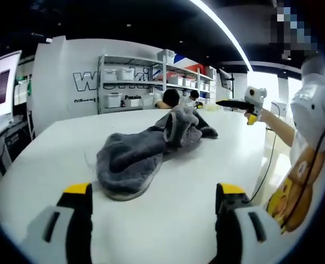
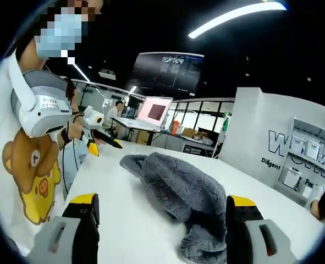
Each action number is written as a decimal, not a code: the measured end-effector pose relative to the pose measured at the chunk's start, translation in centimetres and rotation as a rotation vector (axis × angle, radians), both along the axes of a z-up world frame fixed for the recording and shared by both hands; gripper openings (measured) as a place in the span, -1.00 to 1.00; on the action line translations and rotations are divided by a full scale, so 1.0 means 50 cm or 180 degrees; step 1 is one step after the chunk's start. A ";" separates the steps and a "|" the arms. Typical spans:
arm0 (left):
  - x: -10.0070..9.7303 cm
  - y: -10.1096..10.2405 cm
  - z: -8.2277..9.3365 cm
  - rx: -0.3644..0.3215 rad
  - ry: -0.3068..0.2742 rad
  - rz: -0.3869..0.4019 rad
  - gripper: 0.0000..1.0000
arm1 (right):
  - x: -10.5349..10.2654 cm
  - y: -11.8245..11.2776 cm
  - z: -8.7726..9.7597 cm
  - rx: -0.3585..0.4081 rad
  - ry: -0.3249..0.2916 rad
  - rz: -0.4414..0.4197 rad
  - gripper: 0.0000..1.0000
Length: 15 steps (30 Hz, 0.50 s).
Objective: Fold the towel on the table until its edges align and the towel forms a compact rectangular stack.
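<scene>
A grey fluffy towel (image 1: 143, 151) lies crumpled in a long heap on the white table (image 1: 52, 148). One end of it is bunched up at the far side. My left gripper (image 1: 154, 192) stands open just short of the towel's near end, nothing between its jaws. A hand holds my right gripper (image 1: 236, 103) above the table's far right corner, off the cloth. In the right gripper view the towel (image 2: 178, 187) spreads across the table (image 2: 118, 214) ahead of my open right gripper (image 2: 162, 201), its near end by the right jaw. The left gripper (image 2: 102, 137) hovers at the far left edge.
The person (image 2: 36, 159) stands at the table's side in a white shirt. Shelves with white bins (image 1: 135, 82) and seated people (image 1: 170, 99) are beyond the far edge. A monitor (image 1: 0, 82) stands at the left, a laptop screen (image 2: 154, 113) on a desk behind.
</scene>
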State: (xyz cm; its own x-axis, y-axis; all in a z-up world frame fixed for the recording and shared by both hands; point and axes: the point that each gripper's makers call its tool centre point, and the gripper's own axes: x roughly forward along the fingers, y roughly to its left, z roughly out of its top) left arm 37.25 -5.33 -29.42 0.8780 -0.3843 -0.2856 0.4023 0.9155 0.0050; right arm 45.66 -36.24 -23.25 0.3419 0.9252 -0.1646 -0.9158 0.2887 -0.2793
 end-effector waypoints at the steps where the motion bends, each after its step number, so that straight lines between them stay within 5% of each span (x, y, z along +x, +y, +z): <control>1: 0.000 0.000 0.000 0.0001 0.0002 0.0002 0.95 | 0.004 -0.009 -0.004 0.0020 0.0032 -0.0062 0.99; 15: 0.003 -0.004 -0.005 0.0013 0.0035 0.0002 0.95 | -0.004 -0.071 -0.073 -0.0269 0.0468 -0.0506 0.99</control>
